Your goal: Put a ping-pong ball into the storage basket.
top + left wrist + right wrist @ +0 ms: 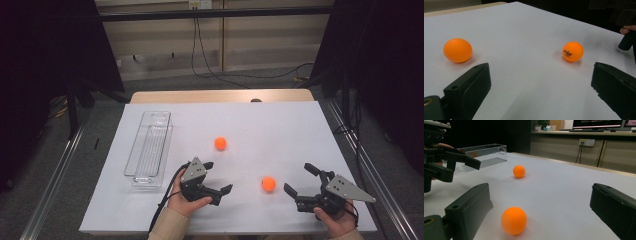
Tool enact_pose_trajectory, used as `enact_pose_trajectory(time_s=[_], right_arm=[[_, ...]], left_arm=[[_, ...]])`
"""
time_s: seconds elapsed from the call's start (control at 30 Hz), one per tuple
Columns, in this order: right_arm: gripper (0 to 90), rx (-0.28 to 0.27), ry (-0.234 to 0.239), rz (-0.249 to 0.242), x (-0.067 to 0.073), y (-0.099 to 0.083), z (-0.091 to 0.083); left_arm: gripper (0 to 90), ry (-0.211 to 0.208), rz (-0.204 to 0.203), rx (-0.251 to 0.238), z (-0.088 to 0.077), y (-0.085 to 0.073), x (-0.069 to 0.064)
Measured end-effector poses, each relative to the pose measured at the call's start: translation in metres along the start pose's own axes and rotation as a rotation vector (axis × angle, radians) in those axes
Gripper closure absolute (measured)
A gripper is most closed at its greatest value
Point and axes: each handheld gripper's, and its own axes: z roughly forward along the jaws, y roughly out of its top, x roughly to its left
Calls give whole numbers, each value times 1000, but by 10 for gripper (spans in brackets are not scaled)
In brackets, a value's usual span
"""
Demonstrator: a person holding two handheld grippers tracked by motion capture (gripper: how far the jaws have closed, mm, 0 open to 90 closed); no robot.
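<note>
Lab: black-curtained rig, monitors behind.

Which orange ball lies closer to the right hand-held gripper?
The near ball, just left of the right hand-held gripper; the other ball lies farther up the table.

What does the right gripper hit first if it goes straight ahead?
Likely the near ball, lying between the open right gripper's jaws but left of centre. The far ball lies beyond.

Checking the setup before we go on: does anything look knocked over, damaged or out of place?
Nothing stands out. Two orange balls lie loose on the white table, apart from each other. The clear tray sits flat at the left. Both the left gripper and right gripper are open.
</note>
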Motion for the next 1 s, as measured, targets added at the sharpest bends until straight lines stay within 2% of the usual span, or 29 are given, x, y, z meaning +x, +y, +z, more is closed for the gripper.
enact_pose_trajectory(time_s=[0.7,1.0], right_arm=[[28,-1,1,-3,0,0,0],[29,-1,2,-3,0,0,0]], left_arm=[[26,-17,18,27,12,5,-6],[26,-25,12,32,17,6,-7]])
